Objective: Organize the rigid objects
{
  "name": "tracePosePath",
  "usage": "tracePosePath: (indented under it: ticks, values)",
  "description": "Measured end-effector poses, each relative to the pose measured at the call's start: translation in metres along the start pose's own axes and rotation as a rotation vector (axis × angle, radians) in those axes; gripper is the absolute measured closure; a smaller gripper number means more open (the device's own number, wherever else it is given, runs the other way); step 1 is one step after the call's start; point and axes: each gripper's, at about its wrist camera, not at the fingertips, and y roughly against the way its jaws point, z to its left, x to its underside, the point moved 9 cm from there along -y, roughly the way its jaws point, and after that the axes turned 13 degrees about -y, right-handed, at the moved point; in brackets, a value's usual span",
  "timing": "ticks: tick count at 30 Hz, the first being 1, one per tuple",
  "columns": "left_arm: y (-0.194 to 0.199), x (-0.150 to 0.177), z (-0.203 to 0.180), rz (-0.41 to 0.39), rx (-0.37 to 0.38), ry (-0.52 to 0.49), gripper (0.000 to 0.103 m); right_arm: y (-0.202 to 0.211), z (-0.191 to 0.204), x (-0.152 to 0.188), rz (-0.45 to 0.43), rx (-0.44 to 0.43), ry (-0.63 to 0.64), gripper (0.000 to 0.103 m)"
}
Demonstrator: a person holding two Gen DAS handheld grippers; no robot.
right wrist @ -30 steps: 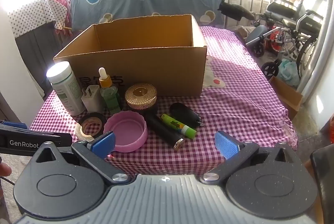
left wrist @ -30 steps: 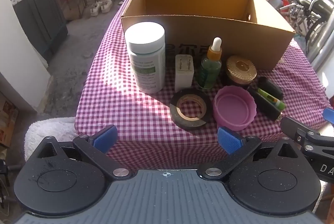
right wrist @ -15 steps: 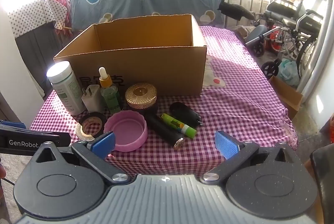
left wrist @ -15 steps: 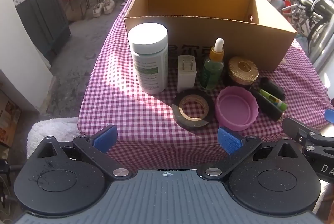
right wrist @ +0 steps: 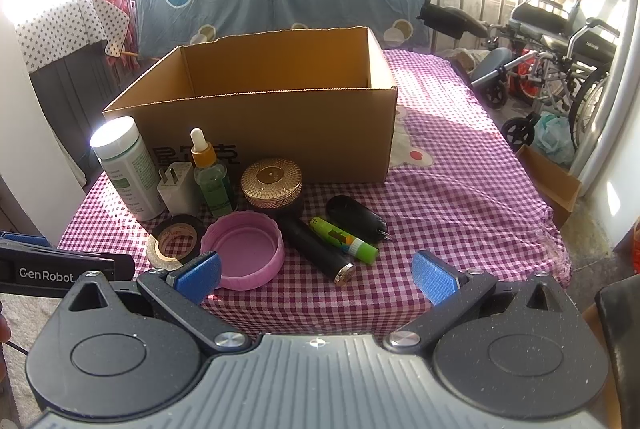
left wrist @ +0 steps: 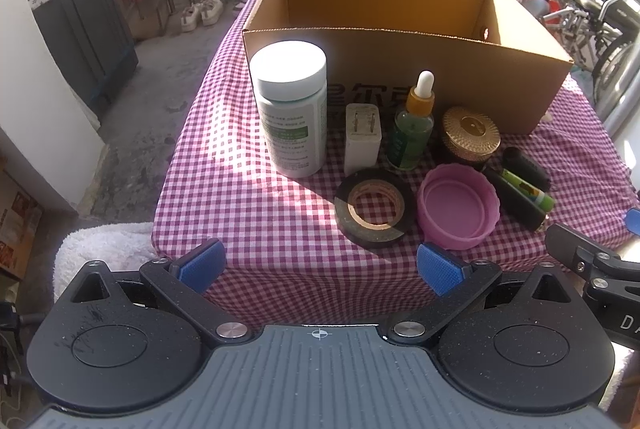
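Left gripper [left wrist: 318, 265] and right gripper [right wrist: 316, 275]: jaws spread wide, gripping nothing, short of the desk [left wrist: 248, 197] edge. Ahead of the left jaws: one tape roll [left wrist: 374, 209], one pink lid [left wrist: 458, 211], one white bottle [left wrist: 291, 107], one charger [left wrist: 362, 137], one dropper bottle [left wrist: 414, 125], one gold-lidded jar [left wrist: 471, 133]. One cardboard box [left wrist: 400, 41] stands beyond. Right view alone shows both black cylinders [right wrist: 320, 245] clearly, flanking one green tube [right wrist: 343, 239].

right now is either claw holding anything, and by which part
Nothing is held. The left claw and the right claw are both open and empty, short of the pink plastic lid and the other items on the checked tablecloth.
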Motion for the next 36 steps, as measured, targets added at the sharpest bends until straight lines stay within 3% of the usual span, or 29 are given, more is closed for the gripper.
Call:
tracePosePath:
  ticks: [36]
  values:
    - [-0.0019, 0.0025, 0.0022, 0.007, -0.013, -0.002, 0.001, -0.0021, 0.0003, 0.0015, -0.001, 0.002, 0.0, 0.0]
